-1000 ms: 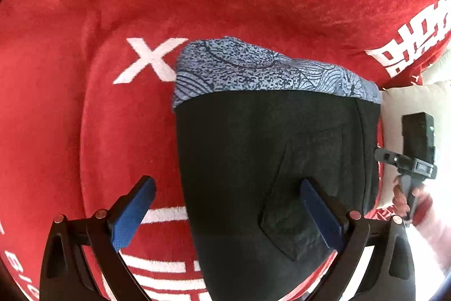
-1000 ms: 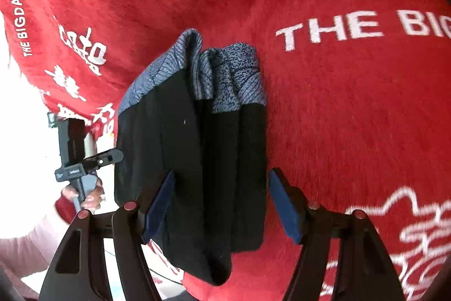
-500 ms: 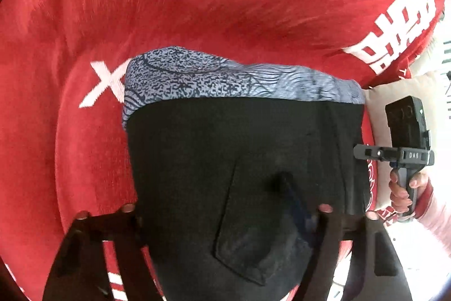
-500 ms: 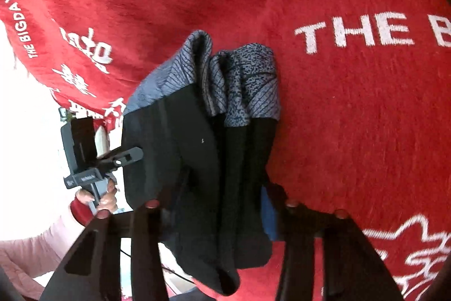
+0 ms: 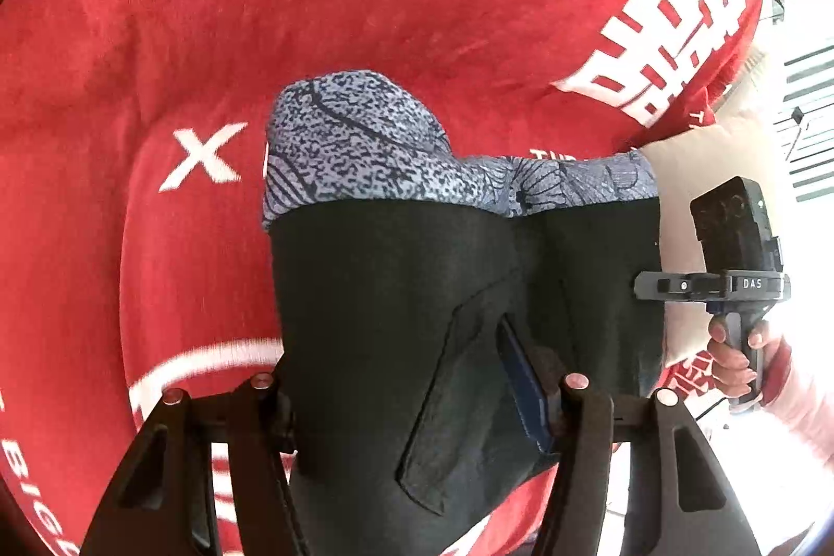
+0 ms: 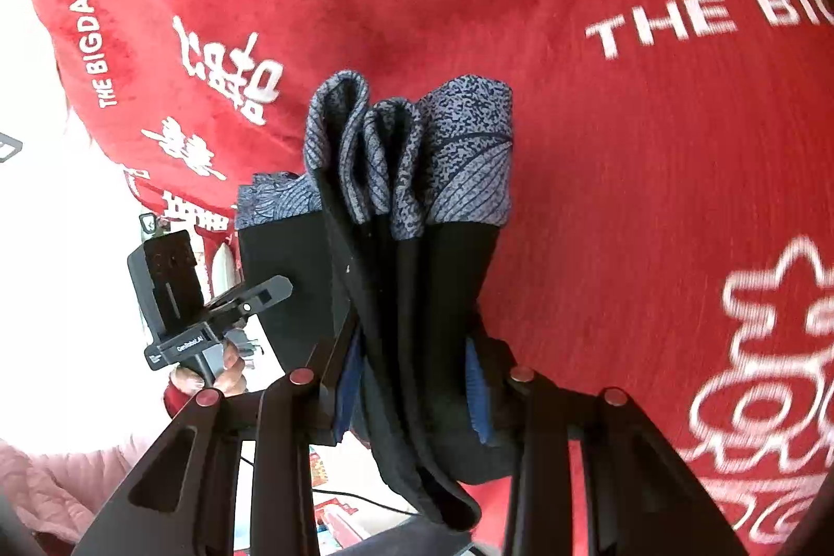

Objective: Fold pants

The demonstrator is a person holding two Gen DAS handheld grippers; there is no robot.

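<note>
Nearest to me, my left gripper (image 5: 412, 394) is closing with the black cloth of the pants (image 5: 396, 295) bunched between its jaws — gripping it. My right gripper (image 6: 412, 389) is closing too, its blue pads (image 6: 477, 392) pressing the folded layers. One pair of pants, two grippers. The patterned blue-grey waistband (image 6: 417, 160) sits at the far end, over the red blanket (image 6: 651, 191) beyond.

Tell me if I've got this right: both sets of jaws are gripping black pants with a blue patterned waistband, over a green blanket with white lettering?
Not quite: the blanket is red, not green, as both wrist views show. The rest holds: the left gripper and right gripper are closing on the black pants with the blue patterned waistband.
</note>
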